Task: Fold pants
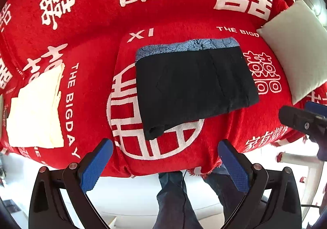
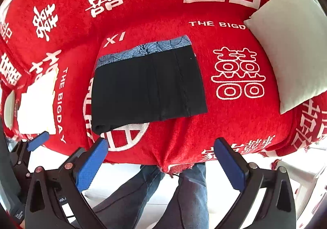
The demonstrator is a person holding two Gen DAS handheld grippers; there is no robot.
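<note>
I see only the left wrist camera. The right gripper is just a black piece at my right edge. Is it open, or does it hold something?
Observer: The right gripper is open and holds nothing. The folded black pants lie ahead of it, untouched.
Operator: At my far left edge, beside the folded cream cloth, there is a thin pale strip. What is it?
Observer: In the right wrist view it is a pale rounded object next to the folded cream cloth. I cannot tell what it is.
Operator: Where does my gripper stand?
Observer: One blue fingertip of your left gripper shows at that cloth's near edge.
</note>
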